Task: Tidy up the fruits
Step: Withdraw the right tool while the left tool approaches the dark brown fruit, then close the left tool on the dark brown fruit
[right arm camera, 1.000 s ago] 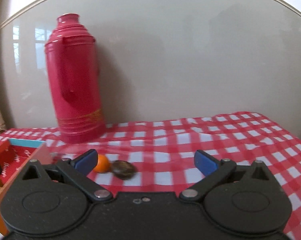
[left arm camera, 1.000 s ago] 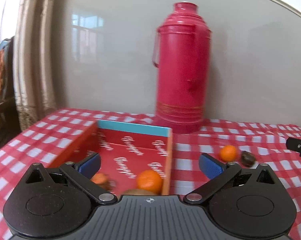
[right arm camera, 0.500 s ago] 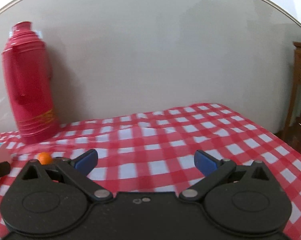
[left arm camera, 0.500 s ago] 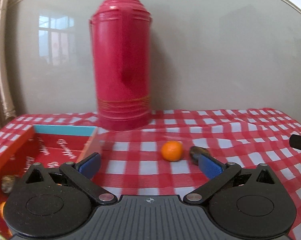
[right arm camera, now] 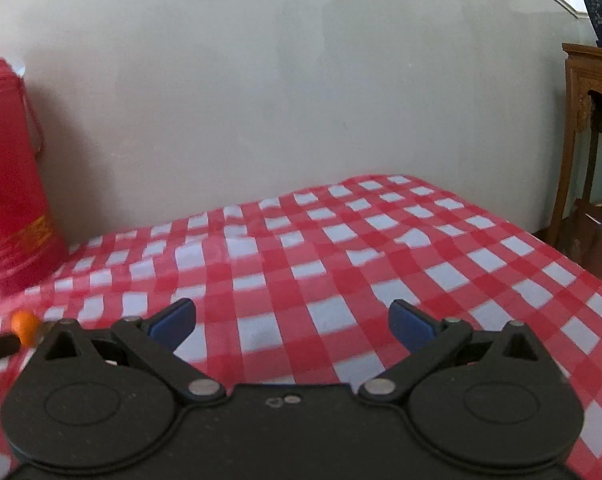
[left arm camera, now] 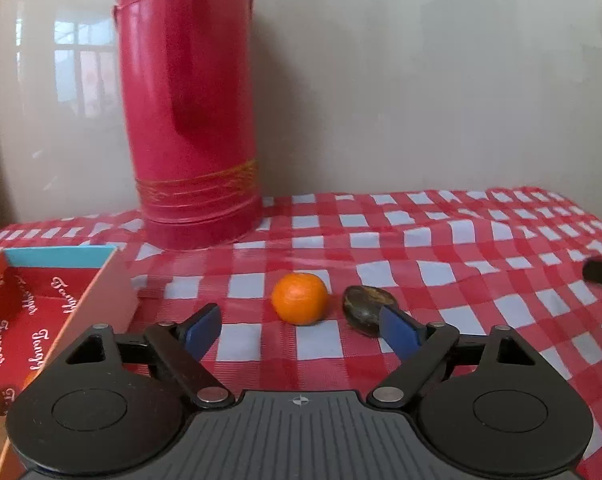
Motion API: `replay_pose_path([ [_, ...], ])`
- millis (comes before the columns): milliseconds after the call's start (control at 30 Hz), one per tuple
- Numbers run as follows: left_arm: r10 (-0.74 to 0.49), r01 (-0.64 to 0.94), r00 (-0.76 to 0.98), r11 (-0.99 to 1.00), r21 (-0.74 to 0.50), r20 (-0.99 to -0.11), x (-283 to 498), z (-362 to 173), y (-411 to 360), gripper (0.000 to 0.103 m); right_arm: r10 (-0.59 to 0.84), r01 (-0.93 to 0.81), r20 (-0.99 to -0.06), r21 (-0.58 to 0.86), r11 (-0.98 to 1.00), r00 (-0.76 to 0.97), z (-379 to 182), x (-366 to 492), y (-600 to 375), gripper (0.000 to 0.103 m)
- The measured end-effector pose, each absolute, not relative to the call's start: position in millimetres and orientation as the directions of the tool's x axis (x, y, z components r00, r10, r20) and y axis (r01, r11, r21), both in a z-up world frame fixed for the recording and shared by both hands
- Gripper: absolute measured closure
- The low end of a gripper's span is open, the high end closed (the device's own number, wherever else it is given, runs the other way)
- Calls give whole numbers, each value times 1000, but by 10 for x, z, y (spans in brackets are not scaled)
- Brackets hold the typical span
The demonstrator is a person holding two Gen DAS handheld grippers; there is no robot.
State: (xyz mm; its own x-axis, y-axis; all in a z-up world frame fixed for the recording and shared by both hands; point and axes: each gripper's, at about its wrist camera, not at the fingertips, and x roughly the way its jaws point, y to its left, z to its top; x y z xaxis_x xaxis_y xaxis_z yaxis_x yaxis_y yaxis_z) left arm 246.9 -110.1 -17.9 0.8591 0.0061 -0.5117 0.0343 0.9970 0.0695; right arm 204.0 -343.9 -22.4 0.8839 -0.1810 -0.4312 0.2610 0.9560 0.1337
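Note:
An orange mandarin (left arm camera: 299, 298) lies on the red-checked tablecloth, with a dark brown fruit (left arm camera: 365, 309) just right of it. My left gripper (left arm camera: 299, 330) is open and empty, a little short of the mandarin, which sits in line with the gap between the blue pads. A red and orange box (left arm camera: 41, 328) at the left holds several fruits at its near end. My right gripper (right arm camera: 292, 322) is open and empty over bare cloth; the mandarin (right arm camera: 25, 322) shows at the far left of the right wrist view.
A tall red thermos (left arm camera: 189, 104) stands behind the box and fruits, against the wall; it also shows in the right wrist view (right arm camera: 9, 184). The table's right edge (right arm camera: 573, 264) drops off beside a wooden cabinet (right arm camera: 593, 128).
My left gripper swung right from over the box and closed in on the mandarin and dark fruit. My right gripper turned right, away from the fruits, toward the table's right side.

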Motion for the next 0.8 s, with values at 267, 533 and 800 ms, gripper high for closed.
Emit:
replay_pose_path([
  [267, -61, 86, 846, 996, 22, -529, 2544, -213, -1197, 27, -183, 267, -452, 128, 955, 873, -289, 2120, -3439, 6],
  [533, -68, 110, 830, 993, 42, -553, 2703, -329, -1368, 30, -225, 294, -469, 78, 952, 854, -312, 2185, -3520, 6],
  [800, -41, 112, 831, 989, 95, -555, 2833, -385, -1529, 34, -251, 301, -473, 32, 953, 845, -298, 2148, -3550, 6],
])
